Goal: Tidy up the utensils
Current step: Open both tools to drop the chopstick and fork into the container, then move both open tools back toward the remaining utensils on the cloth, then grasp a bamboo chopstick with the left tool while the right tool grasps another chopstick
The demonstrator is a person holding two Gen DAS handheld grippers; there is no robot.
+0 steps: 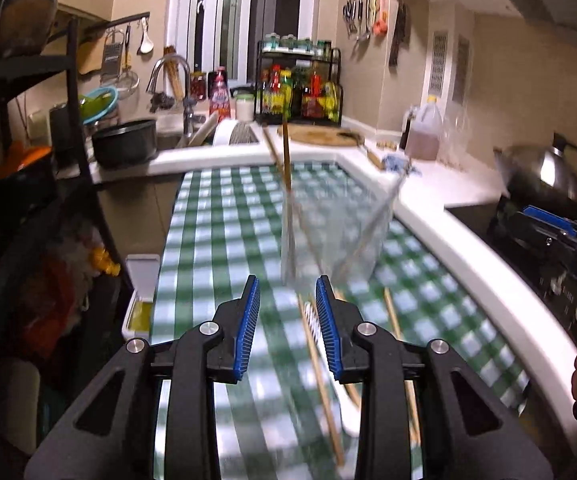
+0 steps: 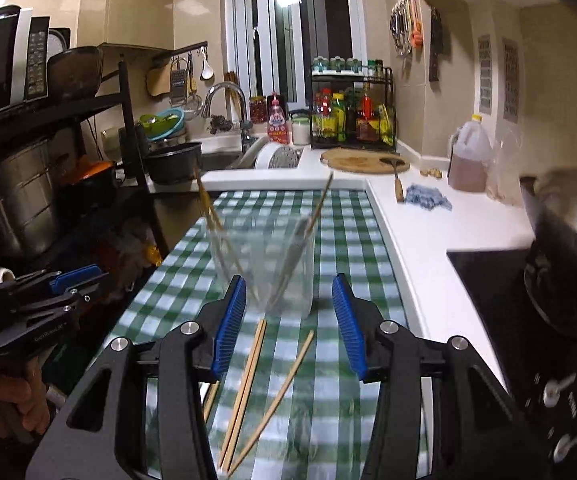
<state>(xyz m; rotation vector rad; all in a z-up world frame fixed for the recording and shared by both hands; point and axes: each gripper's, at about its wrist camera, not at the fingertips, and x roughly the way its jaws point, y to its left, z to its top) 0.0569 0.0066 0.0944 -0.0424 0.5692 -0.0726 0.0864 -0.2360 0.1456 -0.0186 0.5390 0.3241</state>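
A clear, smooth-walled glass (image 2: 266,264) stood upright on the checked cloth (image 2: 340,396), near the middle of the right wrist view. Thin sticks leaned inside it, their tips splaying past the rim toward 11 and 1 o'clock; blur hid what they were. At 6 o'clock from the glass, three pale wooden chopsticks (image 2: 248,380) lay flat on the cloth: two side by side and touching, a third slanting apart toward 1 o'clock. In the left wrist view a white spoon (image 1: 344,396) with a ribbed end lay among the chopsticks (image 1: 320,380), below the glass (image 1: 328,240).

The right gripper (image 2: 289,320) hung over the chopsticks, its ribbed blue pads apart with nothing between them. The left gripper (image 1: 287,320) likewise stood with its pads apart and empty, the gap narrower.

The cloth was glossy, green and white in squares, covering a long narrow table. At 3 o'clock ran a white counter (image 2: 440,220) carrying a crumpled blue rag (image 2: 426,198), a round wooden board (image 2: 362,160) and an amber jug (image 2: 470,156). At 9 o'clock stood a black metal rack (image 2: 128,120).
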